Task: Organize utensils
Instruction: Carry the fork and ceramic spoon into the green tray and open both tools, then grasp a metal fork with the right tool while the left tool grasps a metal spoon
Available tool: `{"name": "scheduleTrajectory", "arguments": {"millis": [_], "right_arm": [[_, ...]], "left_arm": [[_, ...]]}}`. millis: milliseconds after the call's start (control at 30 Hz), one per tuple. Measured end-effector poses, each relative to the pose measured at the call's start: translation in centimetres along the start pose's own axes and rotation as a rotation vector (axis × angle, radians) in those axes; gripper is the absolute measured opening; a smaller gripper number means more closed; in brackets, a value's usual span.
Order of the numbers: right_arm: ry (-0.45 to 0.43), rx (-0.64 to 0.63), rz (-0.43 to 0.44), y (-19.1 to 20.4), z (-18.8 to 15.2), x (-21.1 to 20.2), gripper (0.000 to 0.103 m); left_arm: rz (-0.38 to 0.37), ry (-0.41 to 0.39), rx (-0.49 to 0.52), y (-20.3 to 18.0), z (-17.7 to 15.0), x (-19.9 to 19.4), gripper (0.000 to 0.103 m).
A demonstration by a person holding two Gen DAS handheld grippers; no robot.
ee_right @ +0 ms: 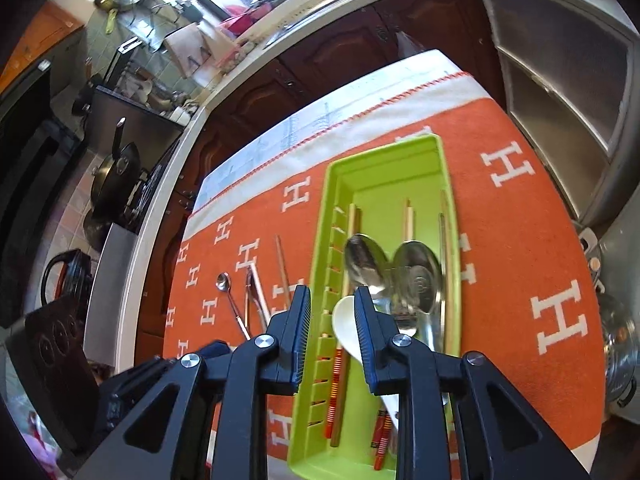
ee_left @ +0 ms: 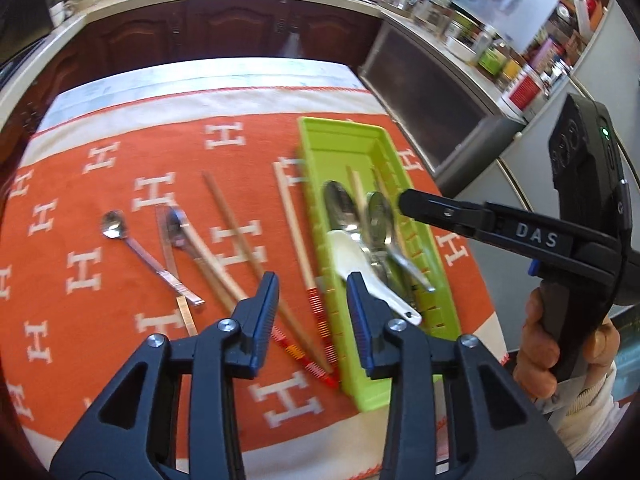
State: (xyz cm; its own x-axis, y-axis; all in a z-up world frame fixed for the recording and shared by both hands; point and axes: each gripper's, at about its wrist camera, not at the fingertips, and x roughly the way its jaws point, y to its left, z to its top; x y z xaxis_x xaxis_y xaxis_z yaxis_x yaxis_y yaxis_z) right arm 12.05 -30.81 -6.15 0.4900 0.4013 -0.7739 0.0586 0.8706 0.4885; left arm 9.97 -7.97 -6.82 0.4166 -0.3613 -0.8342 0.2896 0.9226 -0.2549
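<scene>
A lime-green utensil tray (ee_left: 316, 136) (ee_right: 384, 152) lies on the orange cloth. It holds metal spoons (ee_left: 340, 204) (ee_right: 364, 260), a white spoon (ee_left: 348, 256) (ee_right: 346, 324) and chopsticks (ee_right: 336, 376). On the cloth to its left lie two small metal spoons (ee_left: 114, 226) (ee_right: 224, 282) and several chopsticks (ee_left: 232, 232). My left gripper (ee_left: 312, 300) is open and empty above the tray's left wall. My right gripper (ee_right: 332, 312) is open and empty above the tray; in the left wrist view its fingers (ee_left: 432, 206) hover over the tray's right side.
The orange cloth with white H marks (ee_left: 120, 280) (ee_right: 520, 240) covers the table. Dark wood cabinets (ee_left: 200, 32) and a counter stand behind. A steel cabinet (ee_left: 432, 92) with jars stands right; a stove with pans (ee_right: 116, 176) stands left.
</scene>
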Motion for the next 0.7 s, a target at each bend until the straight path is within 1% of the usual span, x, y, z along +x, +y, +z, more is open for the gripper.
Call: {"name": "scheduleTrajectory", "arguments": {"millis": [167,267,300,400,567,633,700], "right_arm": [[0.001,-0.105,0.018,3.5,-0.4,-0.3,0.022],[0.018,-0.165,0.027,5.9,-0.8,0.2,0.022],[0.028,-0.189,0.027,6.8,-1.0,0.6,0.022],[0.057,-0.256,0.029,9.5,-1.5,1.9,0.022],[0.109,-0.35,0.027,13.1,-2.1,4.9,0.022],[0.147,-0.361,0.03,13.9,-2.1,6.8,0.022],[0.175,-0.372,0.012,14.4,-2.1,8.8,0.022]], "left_arm": [[0.053,-0.029,-0.065,3.9,-0.2,-2.7,0.032],[0.078,-0.054,-0.123,6.7,-0.4,-4.2,0.032],[0.083,-0.062,-0.156,8.2,-0.4,-4.7,0.032],[0.09,-0.074,-0.228,11.2,-0.6,-5.0,0.032],[0.087,-0.062,-0.317,15.3,-1.0,-3.8,0.033],[0.08,-0.052,-0.342,16.4,-1.0,-2.7,0.033],[0.072,-0.042,-0.364,17.2,-1.0,-1.6,0.033]]}}
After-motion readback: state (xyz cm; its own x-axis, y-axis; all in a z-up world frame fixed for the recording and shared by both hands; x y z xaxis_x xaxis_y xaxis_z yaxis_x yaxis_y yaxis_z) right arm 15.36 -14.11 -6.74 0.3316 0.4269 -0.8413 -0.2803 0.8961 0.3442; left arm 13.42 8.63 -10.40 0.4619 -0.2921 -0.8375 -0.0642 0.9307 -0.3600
